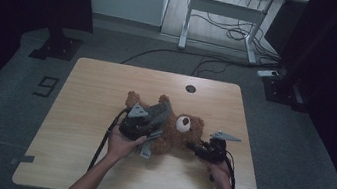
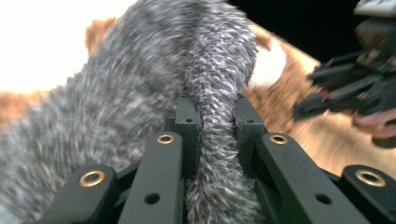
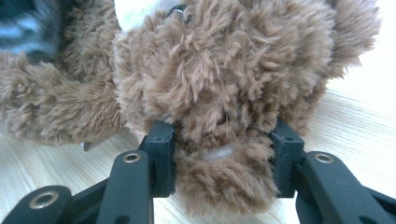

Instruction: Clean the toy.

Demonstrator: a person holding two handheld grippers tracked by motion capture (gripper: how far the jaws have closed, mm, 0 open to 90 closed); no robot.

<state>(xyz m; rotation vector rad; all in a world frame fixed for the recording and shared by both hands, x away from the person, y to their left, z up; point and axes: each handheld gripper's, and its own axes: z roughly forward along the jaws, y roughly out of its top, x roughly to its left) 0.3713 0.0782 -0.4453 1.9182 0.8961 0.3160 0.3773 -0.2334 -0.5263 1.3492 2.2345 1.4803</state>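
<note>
Your brown teddy bear [image 1: 179, 129] lies on its back near the middle of the worktop [image 1: 91, 93], head toward the right, with a grey fuzzy garment [image 1: 158, 116] wrapped over its body. Your left tongs [image 1: 138, 128] are clamped tight on a fold of that grey fabric, which runs up between the jaws in the left gripper view. Your right tongs [image 1: 199, 148] pinch a tuft of brown plush [image 3: 224, 154] at the bear's head end, the jaws pressing in on both sides. I'd judge the dressing partly done: the garment covers the torso, but it looks bunched, so pulling it straight remains. No box, bin or tray sits on the worktop, so there is nothing to fill
</note>
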